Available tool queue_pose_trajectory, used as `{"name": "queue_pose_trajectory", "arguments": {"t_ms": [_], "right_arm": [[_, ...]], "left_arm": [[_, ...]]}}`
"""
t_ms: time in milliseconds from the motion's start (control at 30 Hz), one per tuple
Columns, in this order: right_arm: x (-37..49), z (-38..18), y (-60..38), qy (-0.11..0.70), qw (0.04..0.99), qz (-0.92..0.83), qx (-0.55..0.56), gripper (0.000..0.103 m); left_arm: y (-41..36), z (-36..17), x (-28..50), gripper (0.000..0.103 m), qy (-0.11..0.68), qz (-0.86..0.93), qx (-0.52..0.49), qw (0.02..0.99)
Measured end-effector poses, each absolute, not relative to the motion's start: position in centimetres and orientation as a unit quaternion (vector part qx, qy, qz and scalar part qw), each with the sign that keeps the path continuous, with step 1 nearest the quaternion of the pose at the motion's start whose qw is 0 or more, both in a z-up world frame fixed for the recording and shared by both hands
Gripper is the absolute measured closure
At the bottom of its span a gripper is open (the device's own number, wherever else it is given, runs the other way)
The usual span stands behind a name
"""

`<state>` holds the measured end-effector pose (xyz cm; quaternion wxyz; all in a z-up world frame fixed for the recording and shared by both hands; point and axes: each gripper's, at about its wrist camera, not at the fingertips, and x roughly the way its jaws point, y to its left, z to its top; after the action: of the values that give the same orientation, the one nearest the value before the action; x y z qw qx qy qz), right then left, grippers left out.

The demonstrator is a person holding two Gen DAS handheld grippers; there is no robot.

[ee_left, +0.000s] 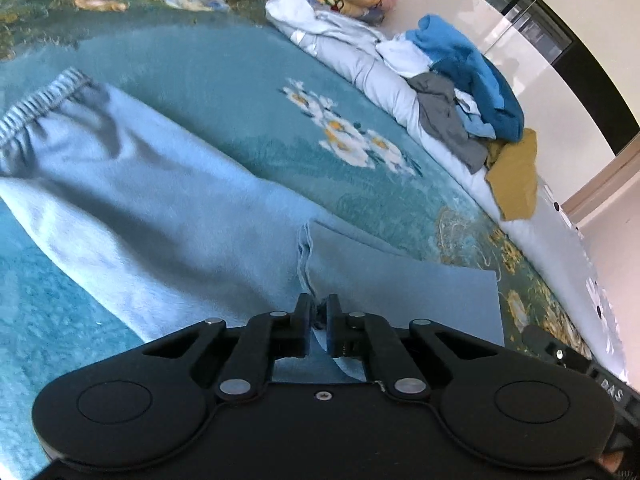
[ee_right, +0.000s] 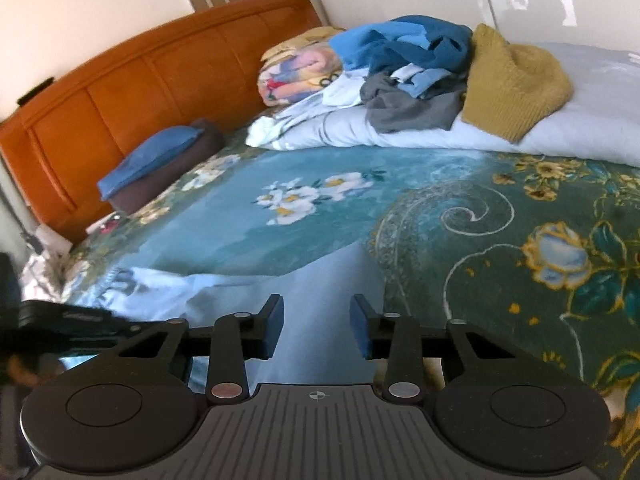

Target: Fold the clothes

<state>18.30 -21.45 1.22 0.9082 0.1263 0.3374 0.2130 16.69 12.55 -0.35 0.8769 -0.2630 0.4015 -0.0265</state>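
The left tongs were clamped on the hem of the pale blue trousers, probably to lift that end for a fold. The trousers lay flat on the bed, waistband at the far left. The right tongs stood apart over the cloth, gripping nothing. Unfolded clothes waited at the far side.

My left claw is matte black plastic: two round hubs, paired link arms fastened with silver rivets, one small screw at the centre of a smooth base plate. My right claw has the same build, but its base plate is ribbed and carries a crosshair mark. Its fingers wear dark blue pads.
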Motion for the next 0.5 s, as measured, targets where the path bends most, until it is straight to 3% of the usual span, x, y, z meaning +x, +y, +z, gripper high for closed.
{"name": "queue_pose_trajectory", "arguments": {"t_ms": [300, 367, 500], "right_arm": [[16.6, 0.9, -22.9, 0.341, 0.908, 0.207, 0.126, 0.069], [17.3, 0.7, -23.7, 0.347, 0.910, 0.186, 0.131, 0.069], [19.6, -0.1, -24.0, 0.360, 0.908, 0.163, 0.141, 0.072]], "left_arm": [[13.4, -1.6, 17.2, 0.096, 0.424, -0.021, -0.287, 0.858], [13.6, -1.7, 17.2, 0.077, 0.429, -0.025, -0.302, 0.851], [13.8, -2.3, 17.7, 0.068, 0.439, -0.039, -0.336, 0.832]]}}
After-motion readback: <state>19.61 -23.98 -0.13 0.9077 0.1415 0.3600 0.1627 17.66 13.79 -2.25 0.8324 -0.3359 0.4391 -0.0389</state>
